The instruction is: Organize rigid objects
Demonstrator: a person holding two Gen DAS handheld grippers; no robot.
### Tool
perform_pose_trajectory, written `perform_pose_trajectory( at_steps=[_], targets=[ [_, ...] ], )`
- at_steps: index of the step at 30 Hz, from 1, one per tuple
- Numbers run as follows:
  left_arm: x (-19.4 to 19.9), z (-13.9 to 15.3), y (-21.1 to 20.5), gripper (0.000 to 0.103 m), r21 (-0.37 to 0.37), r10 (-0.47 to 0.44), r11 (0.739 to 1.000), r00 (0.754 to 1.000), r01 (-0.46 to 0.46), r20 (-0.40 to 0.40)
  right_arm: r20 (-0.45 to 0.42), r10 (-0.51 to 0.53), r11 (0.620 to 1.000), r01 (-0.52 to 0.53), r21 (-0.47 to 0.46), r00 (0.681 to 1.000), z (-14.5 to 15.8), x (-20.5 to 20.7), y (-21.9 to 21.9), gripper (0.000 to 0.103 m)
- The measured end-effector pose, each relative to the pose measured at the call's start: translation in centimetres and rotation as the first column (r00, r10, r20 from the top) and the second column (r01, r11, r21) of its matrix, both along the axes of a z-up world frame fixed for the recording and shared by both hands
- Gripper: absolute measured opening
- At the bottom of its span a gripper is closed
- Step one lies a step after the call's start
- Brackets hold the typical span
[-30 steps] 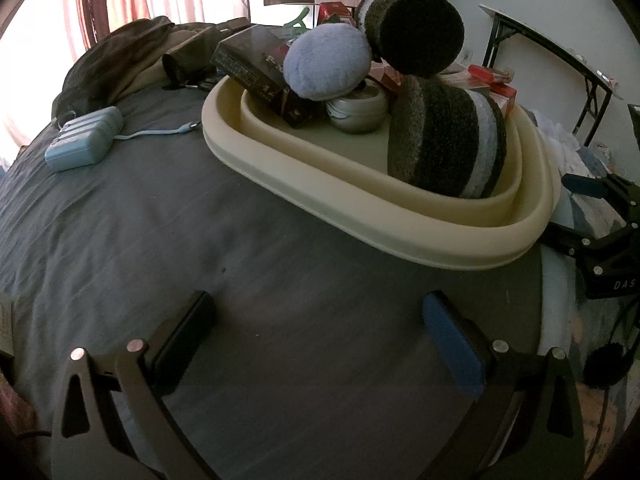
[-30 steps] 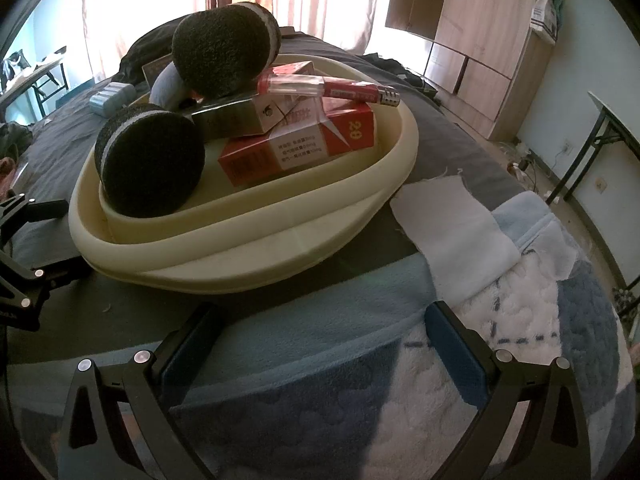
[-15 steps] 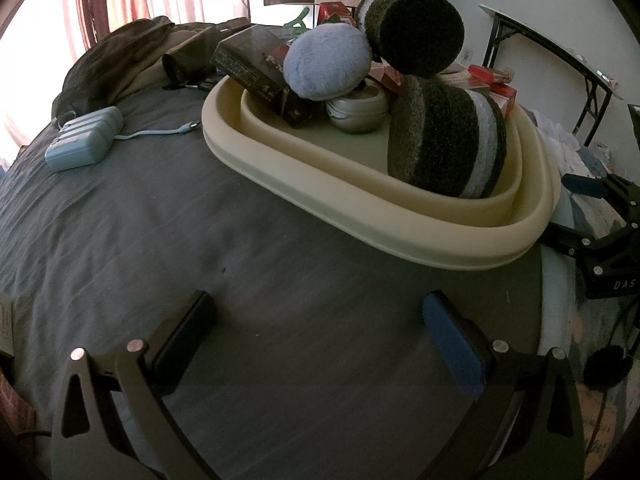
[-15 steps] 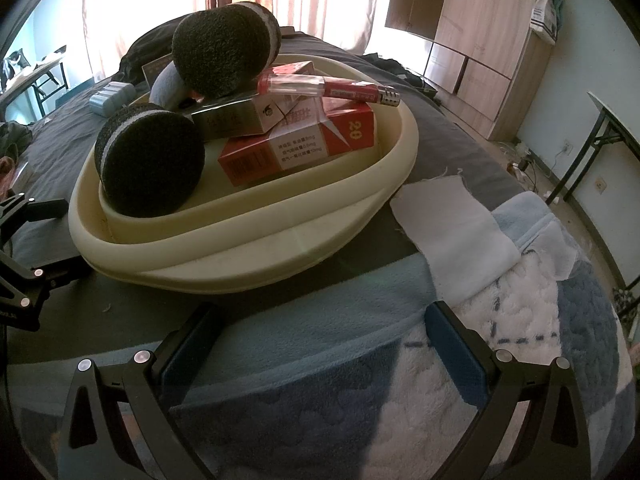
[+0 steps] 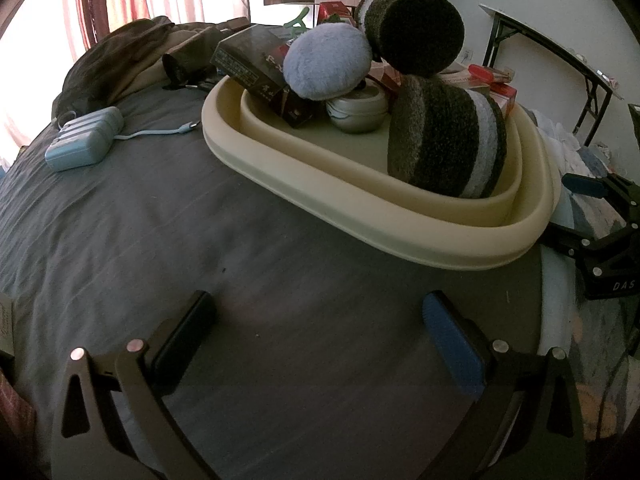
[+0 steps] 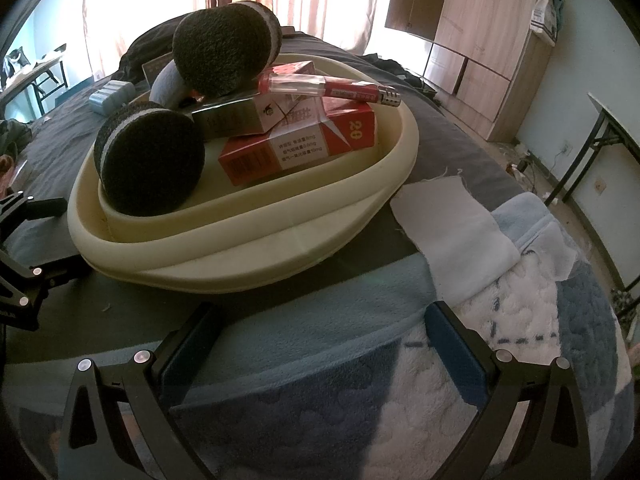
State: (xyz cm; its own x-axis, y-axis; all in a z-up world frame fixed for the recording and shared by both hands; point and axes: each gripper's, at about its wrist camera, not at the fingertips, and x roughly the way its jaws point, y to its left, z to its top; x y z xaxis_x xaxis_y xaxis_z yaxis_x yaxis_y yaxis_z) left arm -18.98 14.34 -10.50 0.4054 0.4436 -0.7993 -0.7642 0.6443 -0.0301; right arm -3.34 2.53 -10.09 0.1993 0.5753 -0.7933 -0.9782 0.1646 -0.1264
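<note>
So the cream oval rubbery basin (image 5: 360, 200) sits on the dark grey bedsheet (image 5: 200, 240), up around 1 o'clock in the left wrist view and around 11 o'clock in the right wrist view, and it's pretty loaded. It has a thick rolled rim with a second inner lip, kind of a double wall look. Inside, a round dark sponge with a pale blue band (image 5: 444, 140) stands on edge at the near right end, and a second one just like it (image 5: 416, 32) is perched on top of the pile. A fluffy light blue puff (image 5: 326, 62) leans over a small silver round tin (image 5: 358, 110), with a black printed box (image 5: 256, 68) at 10 o'clock of it. From the other side, a red cigarette pack marked 20 (image 6: 300, 144) lies under a pink-and-white pack (image 6: 280, 110), and a red lighter with a clear end (image 6: 328, 88) lies across the top. The left gripper (image 5: 320, 320) is spread wide over bare sheet, holding nothing. Same for the right gripper (image 6: 320, 324), wide apart above a blue and white fleece blanket (image 6: 440, 380). A pale blue power bank with a cable (image 5: 84, 142) lies at 10 o'clock, well apart from the basin.
</note>
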Motion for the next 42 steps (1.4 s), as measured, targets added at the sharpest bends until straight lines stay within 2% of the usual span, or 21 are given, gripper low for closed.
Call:
perform_pose_trajectory(
  at_steps=[42],
  targets=[
    [0.00, 0.04, -0.05, 0.103, -0.001, 0.000, 1.000, 1.000, 0.000, 0.000, 0.009, 0.000, 1.000, 0.000, -0.001, 1.000, -0.02, 0.10, 0.02, 0.103]
  ],
)
